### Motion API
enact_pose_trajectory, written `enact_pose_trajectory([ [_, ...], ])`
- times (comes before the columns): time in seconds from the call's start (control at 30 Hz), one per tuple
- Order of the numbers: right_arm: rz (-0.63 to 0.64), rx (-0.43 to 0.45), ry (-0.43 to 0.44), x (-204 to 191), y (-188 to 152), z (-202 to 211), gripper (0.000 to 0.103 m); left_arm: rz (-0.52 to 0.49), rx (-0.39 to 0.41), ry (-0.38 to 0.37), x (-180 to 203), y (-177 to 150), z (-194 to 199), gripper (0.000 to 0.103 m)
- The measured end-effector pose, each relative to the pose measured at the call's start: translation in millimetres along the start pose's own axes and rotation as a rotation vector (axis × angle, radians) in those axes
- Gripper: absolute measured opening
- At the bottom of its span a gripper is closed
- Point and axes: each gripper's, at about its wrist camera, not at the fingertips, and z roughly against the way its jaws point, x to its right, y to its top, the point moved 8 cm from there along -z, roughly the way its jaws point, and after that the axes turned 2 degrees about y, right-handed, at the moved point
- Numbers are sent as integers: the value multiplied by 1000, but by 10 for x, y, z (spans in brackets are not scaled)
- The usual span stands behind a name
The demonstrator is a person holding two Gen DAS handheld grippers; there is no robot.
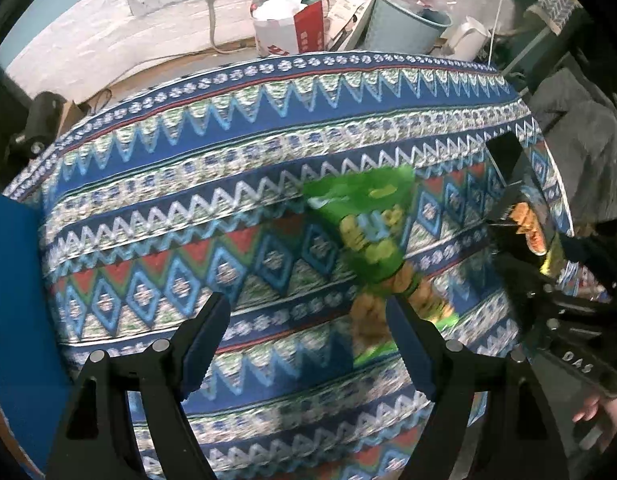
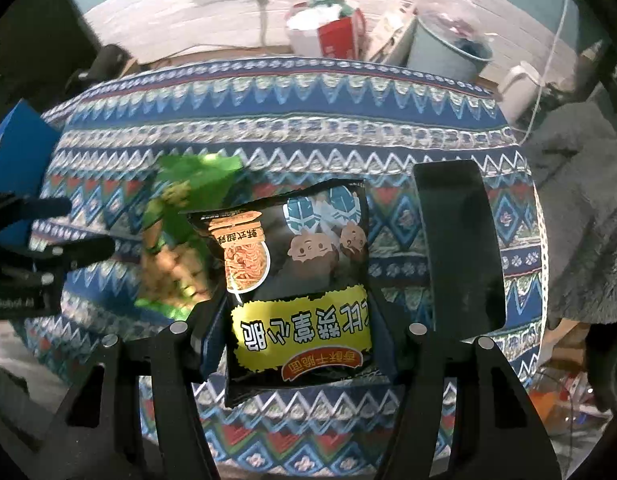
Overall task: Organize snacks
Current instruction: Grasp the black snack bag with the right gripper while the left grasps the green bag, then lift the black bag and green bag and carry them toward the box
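Black snack packet (image 2: 298, 280) clamped in right tongs (image 2: 298, 320); left tongs (image 1: 308, 328) wide, empty, beside green bag (image 1: 368, 232).

Green bag (image 1: 368, 232): glossy green snack pack with yellow-green chip pictures and a pale blue logo, blurred in both views; lies flat on the patterned cloth of the desk (image 1: 228, 128), tilted, its wide sealed end toward the far side and its narrower end toward the camera in the left view. Black bag (image 2: 300, 280): dark noodle-snack pack with a yellow band of Chinese text, a picture of orange noodles and brown cartoon figures; print reads upside down in the right view. It is held up off the cloth, just right of the green bag.
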Motion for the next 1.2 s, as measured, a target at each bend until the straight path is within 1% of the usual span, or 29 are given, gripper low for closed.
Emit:
enact_pose_trajectory([
  [0.07,-22,4,-5,75,46,-63,61,23,2,-13,54,51,-39,82],
  [0.13,-46,-1,-8,148,73,-131,61,35,-5,-31,129,101,-112,84],
  [0.17,-59,-6,-9,186,90,-169,61,39,-8,-32,157,123,-145,86],
  [0.33,-96,-6,-1,299,185,-272,61,44,-37,-32,248,160,-349,86],
  [0.6,-81,4,-19,339,317,-340,61,68,-54,-32,317,223,-670,86],
  [0.63,-75,7,-24,350,334,-352,61,68,-55,-39,333,222,-703,83],
  [0.7,-69,3,-32,365,332,-375,61,48,-45,-35,374,226,-741,70],
  [0.73,-70,2,-32,372,327,-384,61,27,-35,-42,411,225,-739,62],
  [0.8,-78,2,-30,391,318,-396,61,-1,-37,-50,500,234,-781,42],
  [0.83,-78,3,-29,412,319,-408,61,-8,-42,-60,535,214,-791,39],
  [0.87,-79,6,-31,419,328,-405,61,-14,-42,-58,555,202,-789,36],
  [0.97,-83,23,-32,429,349,-362,61,-44,-9,-7,562,153,-754,32],
  [1.03,-84,36,-30,414,375,-310,61,-64,12,10,568,136,-698,32],
  [1.2,-58,64,-29,314,436,-192,61,-67,41,15,495,191,-495,31],
])
